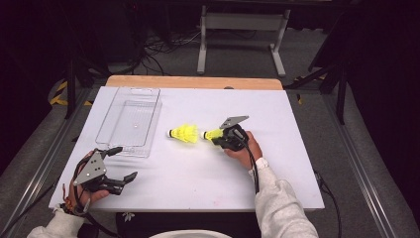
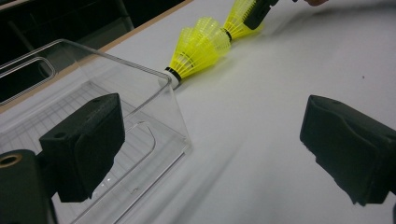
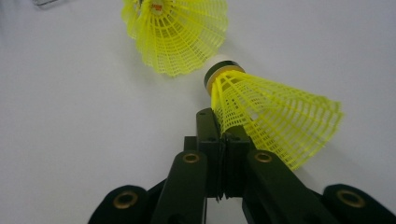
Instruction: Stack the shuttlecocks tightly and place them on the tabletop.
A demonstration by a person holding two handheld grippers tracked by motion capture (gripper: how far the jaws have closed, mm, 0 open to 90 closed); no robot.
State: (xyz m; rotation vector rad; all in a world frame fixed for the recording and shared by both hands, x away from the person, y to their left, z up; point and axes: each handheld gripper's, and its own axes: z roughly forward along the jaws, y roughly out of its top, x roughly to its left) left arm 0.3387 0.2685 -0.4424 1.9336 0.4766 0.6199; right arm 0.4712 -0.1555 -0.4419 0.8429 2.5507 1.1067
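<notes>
While left claw gapes idle, right claw pinches shuttlecock skirt.

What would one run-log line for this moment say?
right gripper: shut on held shuttlecock | left gripper: open, idle | second shuttlecock: on table | clear bin: empty

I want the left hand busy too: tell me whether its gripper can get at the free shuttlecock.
Probably yes: the left gripper is open, and bare table lies between it and the free shuttlecock, beside the clear bin.
</notes>
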